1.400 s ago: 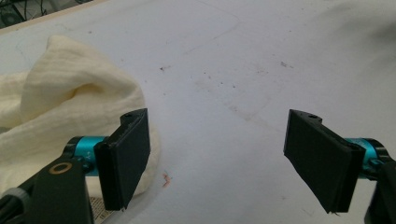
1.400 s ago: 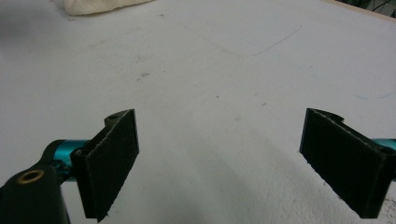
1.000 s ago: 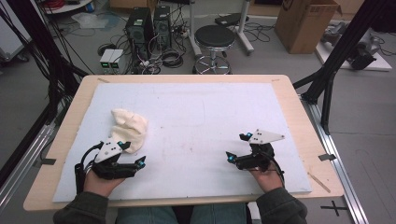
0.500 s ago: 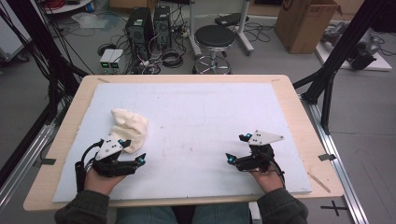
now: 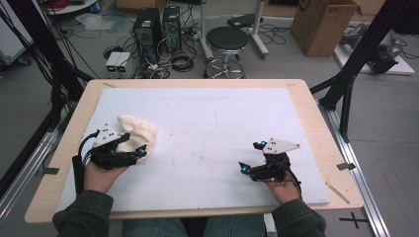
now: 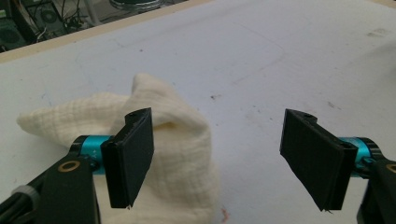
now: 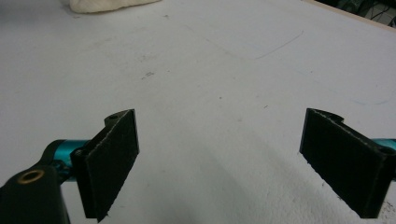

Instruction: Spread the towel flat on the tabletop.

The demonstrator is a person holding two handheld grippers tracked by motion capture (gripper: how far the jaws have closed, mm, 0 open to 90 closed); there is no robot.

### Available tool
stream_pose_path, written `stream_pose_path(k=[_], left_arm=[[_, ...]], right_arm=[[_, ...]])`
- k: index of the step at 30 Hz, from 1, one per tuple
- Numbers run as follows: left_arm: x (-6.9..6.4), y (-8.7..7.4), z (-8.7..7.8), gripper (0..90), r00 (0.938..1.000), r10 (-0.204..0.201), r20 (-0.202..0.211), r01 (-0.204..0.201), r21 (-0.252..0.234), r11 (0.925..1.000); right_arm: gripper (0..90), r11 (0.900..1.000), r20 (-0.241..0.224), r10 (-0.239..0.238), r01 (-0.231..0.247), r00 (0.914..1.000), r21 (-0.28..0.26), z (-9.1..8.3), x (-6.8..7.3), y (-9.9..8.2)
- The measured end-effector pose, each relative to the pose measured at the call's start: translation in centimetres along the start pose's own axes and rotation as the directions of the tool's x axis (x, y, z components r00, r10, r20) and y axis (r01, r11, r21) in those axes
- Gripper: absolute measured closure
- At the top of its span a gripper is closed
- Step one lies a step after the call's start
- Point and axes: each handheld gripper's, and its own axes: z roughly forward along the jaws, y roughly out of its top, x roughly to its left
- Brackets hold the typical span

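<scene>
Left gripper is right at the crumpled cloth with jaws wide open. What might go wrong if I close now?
The left gripper is off-centre: the cloth lies behind one jaw while the gap is mostly bare white mat, so closing may pinch only a thin fold or miss. The cloth is bunched, so a grab could lift several layers at once. The right gripper sits far off, open, and cannot steady it.

cream cloth [image 6: 182,154], black jaws, white table [image 5: 217,123]

L gripper [image 5: 141,152] jaws wide apart, R gripper [image 5: 242,168] likewise
</scene>
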Motion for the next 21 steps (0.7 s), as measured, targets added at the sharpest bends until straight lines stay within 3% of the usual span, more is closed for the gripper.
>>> stream_pose_path(k=[10,14,21], left_arm=[[2.1,0.7,3.2,24.6,0.9997,-0.004,-0.026,0.006,0.068,0.9976],[3.0,0.3,4.7,27.6,0.9971,-0.046,-0.061,0.054,0.123,0.9910],[3.6,-0.4,6.3,37.4,0.9955,-0.055,-0.077,0.068,0.188,0.9798]], right_arm=[[11.1,0.9999,-0.013,-0.007,0.007,0.9999,0.008,0.3,0.1,0.1],[11.1,1.0000,-0.020,-0.002,0.002,0.9998,0.004,0.3,0.2,0.1],[11.1,0.9999,-0.025,-0.012,0.012,0.9996,0.006,0.4,0.3,0.1]])
